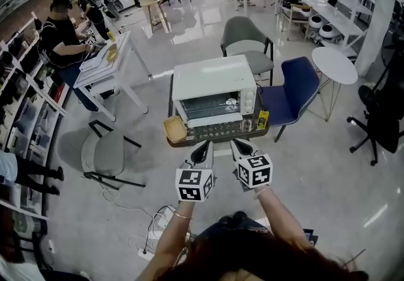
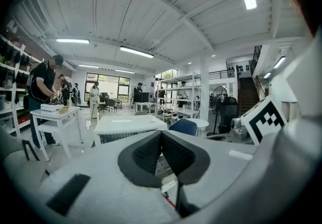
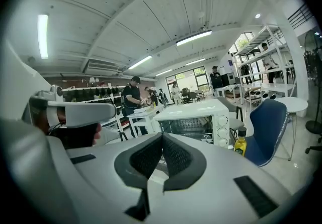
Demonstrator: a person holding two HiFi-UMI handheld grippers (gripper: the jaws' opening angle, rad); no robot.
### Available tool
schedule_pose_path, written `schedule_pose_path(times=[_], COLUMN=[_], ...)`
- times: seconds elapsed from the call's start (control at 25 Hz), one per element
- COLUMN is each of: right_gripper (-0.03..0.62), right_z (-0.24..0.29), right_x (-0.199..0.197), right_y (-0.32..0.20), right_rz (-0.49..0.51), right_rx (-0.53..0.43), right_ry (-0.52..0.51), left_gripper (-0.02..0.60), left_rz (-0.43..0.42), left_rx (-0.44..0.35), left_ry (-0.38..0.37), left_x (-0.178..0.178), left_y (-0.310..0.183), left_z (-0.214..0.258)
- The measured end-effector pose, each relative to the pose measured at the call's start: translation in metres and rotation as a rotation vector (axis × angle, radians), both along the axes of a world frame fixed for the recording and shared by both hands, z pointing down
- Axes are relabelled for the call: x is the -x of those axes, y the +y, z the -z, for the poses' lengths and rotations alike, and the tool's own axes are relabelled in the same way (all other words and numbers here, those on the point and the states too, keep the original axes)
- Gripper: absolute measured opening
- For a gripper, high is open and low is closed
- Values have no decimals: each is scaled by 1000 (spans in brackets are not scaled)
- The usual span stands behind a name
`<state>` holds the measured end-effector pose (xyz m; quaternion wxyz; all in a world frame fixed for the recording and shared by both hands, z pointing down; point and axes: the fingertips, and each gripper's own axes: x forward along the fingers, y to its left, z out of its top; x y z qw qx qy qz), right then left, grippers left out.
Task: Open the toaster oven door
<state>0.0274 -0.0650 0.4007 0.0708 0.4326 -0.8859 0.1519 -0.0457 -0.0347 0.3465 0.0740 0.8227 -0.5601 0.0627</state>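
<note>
Around the small dark bench [image 1: 218,141]: three chairs close in. One grey chair [image 1: 247,43] behind, one blue chair [image 1: 290,90] at right, one grey chair [image 1: 104,153] at left front. Further out: one black office chair [image 1: 379,115] far right, one round white table [image 1: 334,65] beyond the blue chair, one long white bench [image 1: 104,62] at left with a person [image 1: 63,36] working at it. Cables [image 1: 158,223] on the floor near the feet.

On the small bench: one toaster oven [image 1: 213,84], white, centred, front towards the grippers. Door [image 1: 208,108] shut, wire rack visible through its glass. Three knobs [image 3: 222,130] stacked down the right of the front.

Beside it: one yellow bottle [image 1: 262,120] with a dark cap at the right front corner, one shallow tan tray [image 1: 175,129] at the left front corner. Tray contents not readable. Both off to the sides of the door.

Left gripper [image 1: 203,149] and right gripper [image 1: 240,147] side by side at the bench's near edge, pointing at the oven, apart from it. Fingers of both pressed together, holding nothing.
</note>
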Motion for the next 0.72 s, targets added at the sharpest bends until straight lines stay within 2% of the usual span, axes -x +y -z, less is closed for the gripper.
schedule_pose_path(times=[0.72], right_gripper=[0], right_z=[77], right_x=[2], right_y=[6], right_rz=[-16], right_rx=[-168], right_ry=[-16], left_gripper=[14], left_rz=[-32], left_rx=[-100], left_ry=[-12], left_x=[4], left_y=[-1], left_z=[53])
